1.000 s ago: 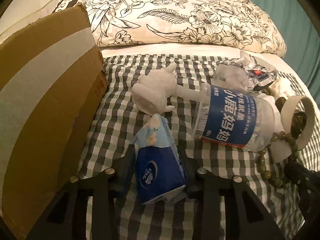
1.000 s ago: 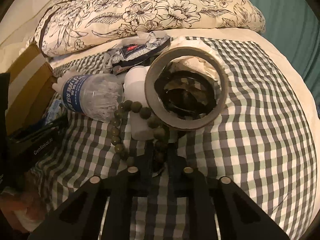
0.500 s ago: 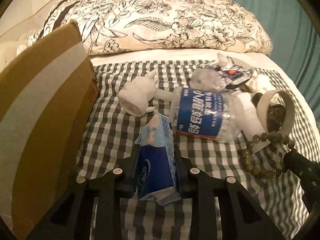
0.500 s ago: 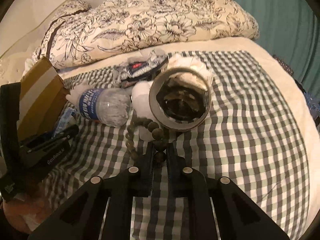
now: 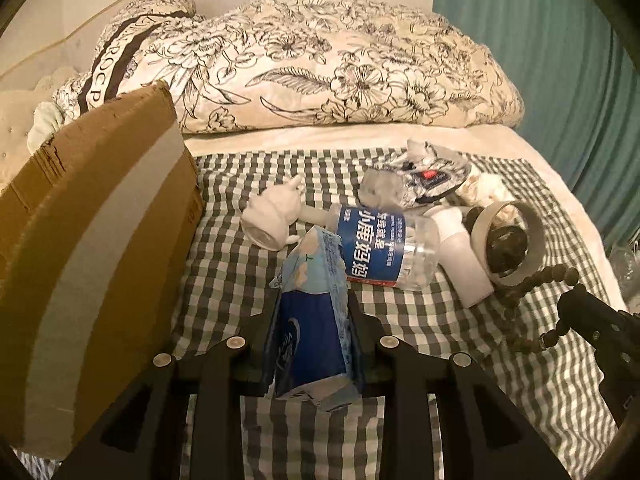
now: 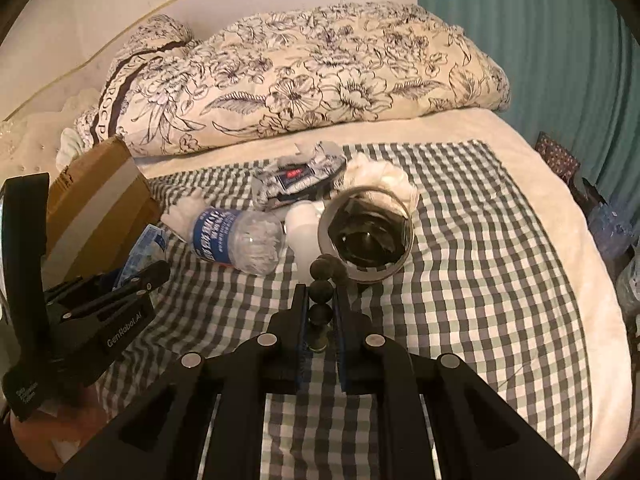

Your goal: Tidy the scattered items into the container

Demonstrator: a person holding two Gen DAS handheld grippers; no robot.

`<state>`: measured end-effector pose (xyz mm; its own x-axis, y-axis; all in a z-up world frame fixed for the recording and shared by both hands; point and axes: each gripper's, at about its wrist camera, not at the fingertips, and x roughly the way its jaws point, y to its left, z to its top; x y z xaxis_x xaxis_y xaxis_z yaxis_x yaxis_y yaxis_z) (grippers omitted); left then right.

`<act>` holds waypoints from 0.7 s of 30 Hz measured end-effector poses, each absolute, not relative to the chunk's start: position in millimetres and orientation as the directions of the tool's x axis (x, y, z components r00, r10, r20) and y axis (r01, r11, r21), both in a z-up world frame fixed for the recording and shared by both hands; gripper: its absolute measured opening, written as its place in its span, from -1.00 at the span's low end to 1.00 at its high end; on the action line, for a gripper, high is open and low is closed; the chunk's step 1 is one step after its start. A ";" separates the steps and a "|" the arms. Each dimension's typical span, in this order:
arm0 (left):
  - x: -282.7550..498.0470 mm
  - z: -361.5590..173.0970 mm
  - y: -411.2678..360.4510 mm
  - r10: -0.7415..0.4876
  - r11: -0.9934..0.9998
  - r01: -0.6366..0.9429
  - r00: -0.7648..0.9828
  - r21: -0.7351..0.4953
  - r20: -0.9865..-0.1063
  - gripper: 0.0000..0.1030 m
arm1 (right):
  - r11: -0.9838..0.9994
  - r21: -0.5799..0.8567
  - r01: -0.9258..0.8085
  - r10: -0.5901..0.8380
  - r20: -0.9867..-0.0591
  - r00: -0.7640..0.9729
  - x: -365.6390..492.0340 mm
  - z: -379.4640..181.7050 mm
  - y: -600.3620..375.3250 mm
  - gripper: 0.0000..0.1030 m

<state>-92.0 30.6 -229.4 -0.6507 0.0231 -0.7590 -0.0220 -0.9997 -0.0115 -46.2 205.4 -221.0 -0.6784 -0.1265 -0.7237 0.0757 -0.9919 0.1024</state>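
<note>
My left gripper (image 5: 314, 296) is shut on a blue tissue pack (image 5: 308, 344), held above the checked cloth just right of the open cardboard box (image 5: 92, 240). Between the pads of my right gripper (image 6: 320, 292), which is shut, sits a string of dark beads (image 6: 328, 266); the beads dangle off the cloth in the left wrist view (image 5: 520, 296). Lying on the cloth are a plastic water bottle (image 5: 380, 248), a white figurine (image 5: 272, 216), a tape roll (image 5: 508, 240), a white cylinder (image 5: 464, 268) and a crumpled foil wrapper (image 5: 416, 180).
A floral duvet (image 5: 320, 68) is heaped along the far side of the bed. A teal curtain (image 5: 540, 60) hangs at the right, past the bed's edge. Crumpled white paper (image 6: 380, 176) lies behind the tape roll. A hand holds the left gripper's handle at lower left.
Both grippers have risen and pulled back. The tissue pack came up with the left one, squeezed narrower. The beads were lifted off the cloth by the right one.
</note>
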 end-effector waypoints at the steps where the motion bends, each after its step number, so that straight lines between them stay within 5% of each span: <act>1: -90.4 -226.0 28.8 0.024 -1.000 -0.017 -0.652 -0.017 -0.758 -0.44 | -0.992 0.100 0.075 -0.124 -0.720 -0.683 -44.0 -217.9 204.5 -0.78; 21: -40.9 -158.7 13.8 0.065 -0.998 -0.061 -0.730 -0.030 -0.680 -0.44 | -0.996 0.064 0.065 -0.091 -0.643 -0.761 5.3 -159.6 183.5 -0.78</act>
<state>-40.9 13.8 -158.7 -0.7303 0.0646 -0.6801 -0.0607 -0.9977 -0.0296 5.3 183.5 -159.6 -0.7608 -0.0911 -0.6425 0.0650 -0.9958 0.0643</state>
